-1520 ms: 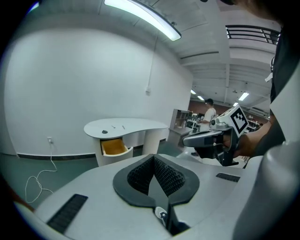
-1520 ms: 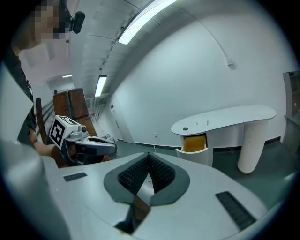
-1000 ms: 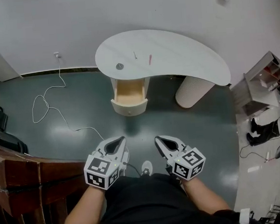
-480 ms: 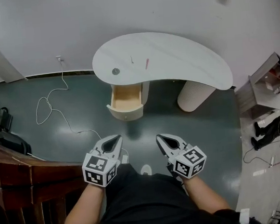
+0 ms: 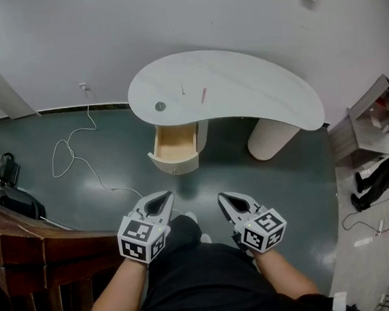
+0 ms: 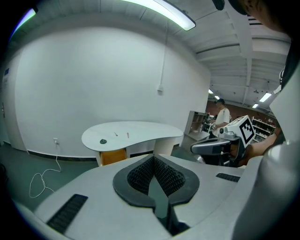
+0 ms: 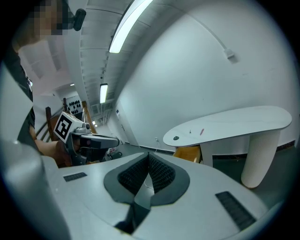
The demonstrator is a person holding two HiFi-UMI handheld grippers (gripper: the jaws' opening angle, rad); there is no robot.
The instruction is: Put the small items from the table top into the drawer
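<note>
Ahead stands a white kidney-shaped table (image 5: 243, 90). On it lie a dark round disc (image 5: 160, 106), a small thin item (image 5: 182, 90) and a pink pen (image 5: 204, 94). A wooden drawer (image 5: 175, 144) under the table's left end is pulled open, and its inside looks bare. My left gripper (image 5: 160, 201) and right gripper (image 5: 229, 200) are held side by side over the dark floor, well short of the table. Both are shut with nothing in them. The left gripper view shows the disc (image 6: 103, 141), the pen (image 6: 127, 135) and the drawer (image 6: 114, 156) far off.
A white cable (image 5: 73, 147) trails over the floor from a wall socket (image 5: 82, 87). A dark wooden piece of furniture (image 5: 27, 245) stands at my left. The table's round pillar leg (image 5: 270, 139) is right of the drawer. A white shelf unit (image 5: 372, 107) stands at far right.
The table and open drawer have come slightly nearer and lower in the head view. Both grippers keep their side-by-side pose and stay shut.
</note>
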